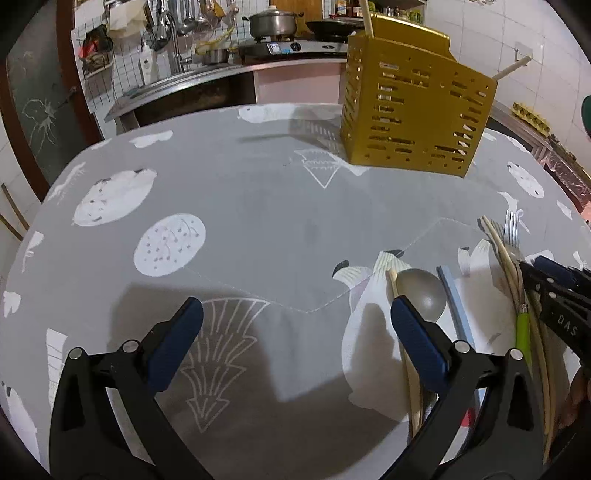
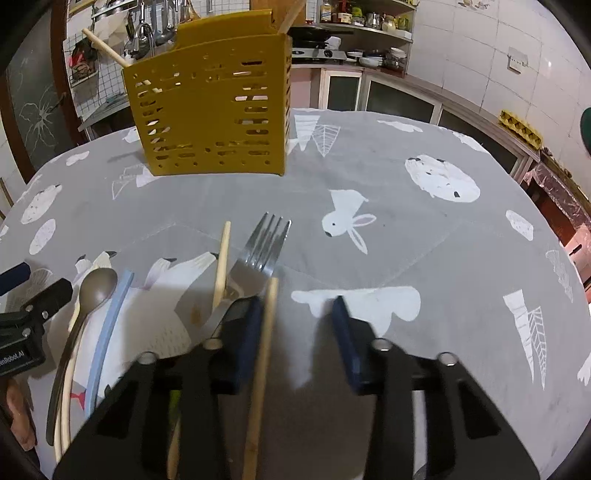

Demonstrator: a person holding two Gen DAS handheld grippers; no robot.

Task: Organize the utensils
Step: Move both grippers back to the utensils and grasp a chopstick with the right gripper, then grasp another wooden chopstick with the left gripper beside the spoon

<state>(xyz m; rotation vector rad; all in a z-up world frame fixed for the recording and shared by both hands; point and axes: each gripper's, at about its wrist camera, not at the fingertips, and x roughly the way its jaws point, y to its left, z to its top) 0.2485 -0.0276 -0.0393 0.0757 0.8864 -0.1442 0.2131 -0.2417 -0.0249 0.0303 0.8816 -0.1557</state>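
A yellow perforated utensil holder (image 1: 413,110) stands at the far side of the table, with wooden sticks poking out; it also shows in the right wrist view (image 2: 210,107). Loose utensils lie on the cloth: a grey spoon (image 2: 92,291), a light blue stick (image 2: 110,325), a metal fork (image 2: 262,247) and wooden chopsticks (image 2: 223,258). My left gripper (image 1: 295,314) is open and empty, left of the spoon (image 1: 421,291). My right gripper (image 2: 295,310) is open over the utensils, with one chopstick (image 2: 264,347) lying between its fingers, untouched by the right finger.
The round table has a grey cloth (image 1: 258,206) with white prints. Behind it are a counter with a sink, a stove with a pot (image 1: 273,22), and cabinets (image 2: 388,96). An egg tray (image 2: 521,127) sits at the right.
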